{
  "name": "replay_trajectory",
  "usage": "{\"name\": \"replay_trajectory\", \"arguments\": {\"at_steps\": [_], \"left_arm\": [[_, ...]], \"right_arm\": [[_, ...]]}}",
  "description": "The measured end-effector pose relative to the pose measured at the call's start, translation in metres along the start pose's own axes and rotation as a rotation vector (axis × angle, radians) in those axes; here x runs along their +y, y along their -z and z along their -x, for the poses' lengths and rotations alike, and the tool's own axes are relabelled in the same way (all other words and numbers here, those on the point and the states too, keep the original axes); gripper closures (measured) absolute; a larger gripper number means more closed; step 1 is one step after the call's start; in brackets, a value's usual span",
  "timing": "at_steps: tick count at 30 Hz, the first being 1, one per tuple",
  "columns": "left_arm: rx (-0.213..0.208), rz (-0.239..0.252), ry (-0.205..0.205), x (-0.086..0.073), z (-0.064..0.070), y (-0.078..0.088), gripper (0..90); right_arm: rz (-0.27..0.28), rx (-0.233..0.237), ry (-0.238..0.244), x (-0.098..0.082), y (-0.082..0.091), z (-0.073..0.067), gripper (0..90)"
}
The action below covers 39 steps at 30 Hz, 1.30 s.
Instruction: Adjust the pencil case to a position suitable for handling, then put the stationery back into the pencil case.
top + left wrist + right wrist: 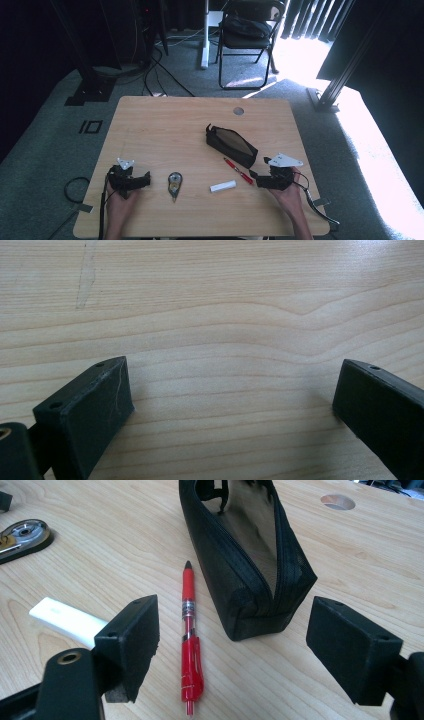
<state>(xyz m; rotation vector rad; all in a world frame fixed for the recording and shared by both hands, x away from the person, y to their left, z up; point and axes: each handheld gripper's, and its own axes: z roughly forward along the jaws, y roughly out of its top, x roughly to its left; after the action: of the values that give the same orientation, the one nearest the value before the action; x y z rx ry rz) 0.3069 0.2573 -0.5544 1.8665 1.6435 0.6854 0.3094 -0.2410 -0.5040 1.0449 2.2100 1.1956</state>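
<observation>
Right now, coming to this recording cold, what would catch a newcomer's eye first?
Probably the open black zippered fabric pouch lying aslant right of the middle of the light wooden table, with the red plastic pen close beside it. The right gripper points at both with its jaws wide apart. Nearer the person lie a white rectangular eraser and a dark teardrop-shaped tape dispenser; the left gripper rests open at the left.

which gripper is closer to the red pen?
Right. The right gripper sits just beside the red pen, jaws open toward it. The left gripper is across the table, beyond the tape dispenser.
</observation>
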Motion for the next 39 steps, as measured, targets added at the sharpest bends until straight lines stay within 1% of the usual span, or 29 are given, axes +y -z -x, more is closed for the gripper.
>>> {"name": "replay_trajectory", "arguments": {"at_steps": [6, 9, 12, 16, 19, 24, 27, 32, 39], "left_arm": [[0.0, 0.0, 0.0, 0.0, 0.0, 0.0, 2.6], [0.0, 0.0, 0.0, 0.0, 0.0, 0.0, 2.6], [0.0, -0.001, 0.0, 0.0, 0.0, 0.0, 2.6], [0.0, 0.0, 0.0, 0.0, 0.0, 0.0, 2.6], [0.0, 0.0, 0.0, 0.0, 0.0, 0.0, 2.6], [0.0, 0.0, 0.0, 0.0, 0.0, 0.0, 2.6], [0.0, 0.0, 0.0, 0.0, 0.0, 0.0, 2.6], [0.0, 0.0, 0.0, 0.0, 0.0, 0.0, 2.6], [0.0, 0.0, 0.0, 0.0, 0.0, 0.0, 2.6]], "right_arm": [[-0.008, 0.003, 0.004, -0.002, -0.003, -0.002, 20.7], [-0.007, 0.018, 0.003, -0.003, -0.004, -0.004, 20.5], [-0.017, 0.023, 0.005, -0.004, -0.006, -0.006, 20.6], [-0.022, 0.027, 0.017, -0.006, -0.008, -0.01, 22.8], [-0.025, 0.036, 0.024, -0.008, -0.01, -0.013, 27.3], [-0.04, 0.068, 0.039, -0.011, -0.015, -0.017, 42.5], [-0.048, 0.079, 0.04, -0.011, -0.017, -0.018, 48.3], [-0.055, 0.085, 0.043, -0.012, -0.019, -0.018, 52.1], [-0.082, 0.086, 0.046, -0.013, -0.027, -0.018, 55.4]]}}
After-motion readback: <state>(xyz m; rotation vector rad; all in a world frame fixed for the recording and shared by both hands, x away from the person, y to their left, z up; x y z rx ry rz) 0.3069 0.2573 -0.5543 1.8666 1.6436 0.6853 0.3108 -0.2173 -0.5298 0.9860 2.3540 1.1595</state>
